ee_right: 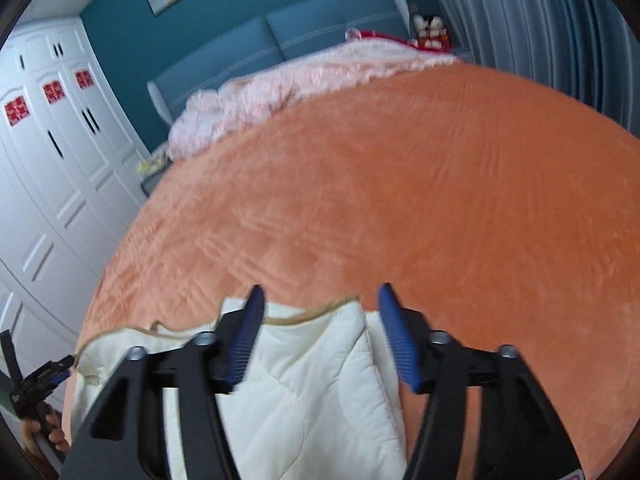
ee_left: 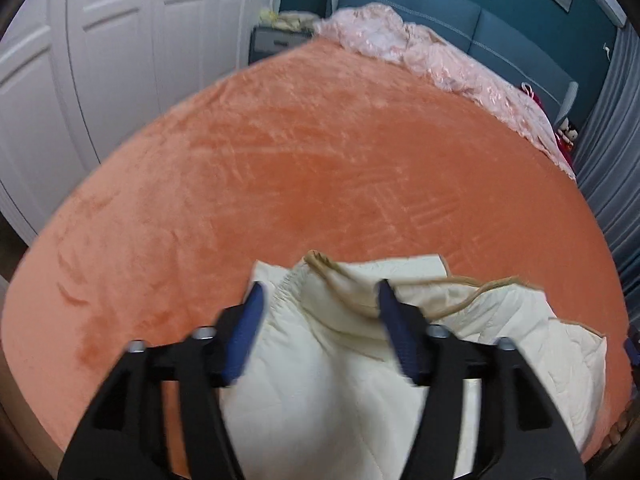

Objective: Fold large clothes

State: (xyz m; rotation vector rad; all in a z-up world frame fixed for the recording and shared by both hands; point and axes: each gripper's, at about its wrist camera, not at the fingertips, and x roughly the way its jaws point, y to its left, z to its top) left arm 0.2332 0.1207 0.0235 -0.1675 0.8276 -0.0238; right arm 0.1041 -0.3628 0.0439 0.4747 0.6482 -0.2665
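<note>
Right gripper (ee_right: 320, 300) points down over the near edge of the bed (ee_right: 400, 184), jaws apart, blue pads clear of the cloth. A cream quilted garment (ee_right: 304, 396) lies beneath it on the orange cover. Left gripper (ee_right: 44, 376) at far left, hand-held. White wardrobe (ee_right: 60, 152) beyond.

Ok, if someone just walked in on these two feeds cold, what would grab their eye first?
The orange blanket fills most of both views, spread across the bed. At its near edge lies the cream quilted garment, tan-trimmed, rumpled, directly under both tools. The left tool and right tool hang open over it, blue pads apart, gripping nothing. At the far end, a crumpled pink cover lies against the blue headboard.
</note>
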